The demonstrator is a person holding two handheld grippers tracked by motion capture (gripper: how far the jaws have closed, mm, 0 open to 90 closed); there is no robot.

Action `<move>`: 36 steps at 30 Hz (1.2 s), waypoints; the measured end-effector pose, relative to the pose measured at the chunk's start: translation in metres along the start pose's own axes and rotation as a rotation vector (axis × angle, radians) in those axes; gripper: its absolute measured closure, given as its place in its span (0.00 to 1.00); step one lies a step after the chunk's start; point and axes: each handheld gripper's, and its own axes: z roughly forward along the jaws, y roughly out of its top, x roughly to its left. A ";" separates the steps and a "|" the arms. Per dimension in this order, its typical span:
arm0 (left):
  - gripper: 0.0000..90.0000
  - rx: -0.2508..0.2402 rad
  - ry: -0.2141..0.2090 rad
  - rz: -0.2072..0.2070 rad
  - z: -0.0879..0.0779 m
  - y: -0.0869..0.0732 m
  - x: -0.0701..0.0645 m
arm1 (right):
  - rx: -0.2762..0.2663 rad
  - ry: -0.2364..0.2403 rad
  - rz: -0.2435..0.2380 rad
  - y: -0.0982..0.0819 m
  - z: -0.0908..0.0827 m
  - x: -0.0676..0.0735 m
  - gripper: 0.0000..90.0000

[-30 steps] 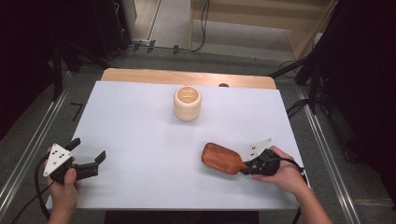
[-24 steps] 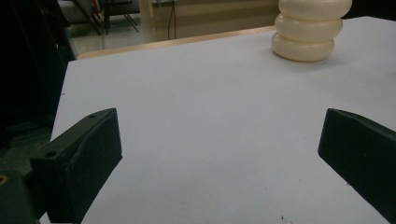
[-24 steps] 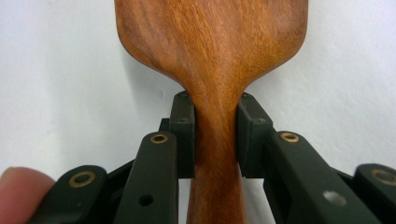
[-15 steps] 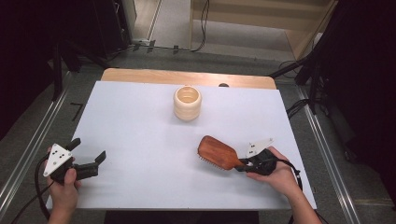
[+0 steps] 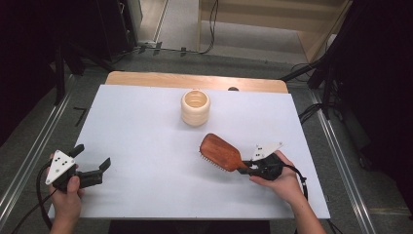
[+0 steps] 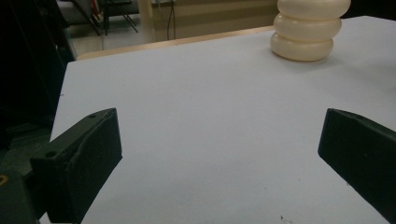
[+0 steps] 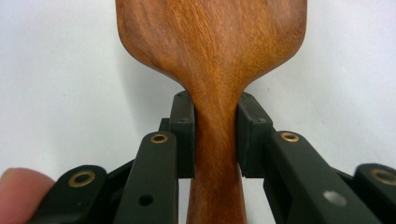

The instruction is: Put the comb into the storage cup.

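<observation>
Now, your right gripper (image 5: 249,168) clamps the wooden hairbrush (image 5: 221,152) by its handle | your left gripper (image 5: 92,163) rests wide open, holding nothing | cream cup (image 5: 195,107) stands apart.

Counter (image 5: 146,131): white top, with a strip of pale wood edge (image 5: 195,80) exposed along the side far from the left hand-held gripper (image 5: 92,168). Floor (image 5: 44,131): grey carpet, with metal rails (image 5: 29,156) running just outboard of that hand-held gripper and matching rails (image 5: 341,156) beyond the right hand-held gripper (image 5: 249,169). Black cables (image 5: 212,24) trail across the floor past the far edge. Light wooden furniture (image 5: 272,19) stands farther back. Both flanks of the room lie in deep shadow; lighting falls evenly on the counter.
</observation>
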 end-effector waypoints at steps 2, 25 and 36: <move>0.00 -0.002 0.000 0.000 0.000 0.000 0.000 | -0.016 -0.001 0.000 0.002 0.001 0.000 0.78; 0.00 -0.002 -0.003 0.002 0.000 0.000 0.000 | -0.107 -0.016 0.011 0.022 0.010 0.005 0.78; 0.00 -0.002 -0.002 0.002 0.000 0.000 0.000 | -0.148 -0.014 0.021 0.031 0.014 0.006 0.78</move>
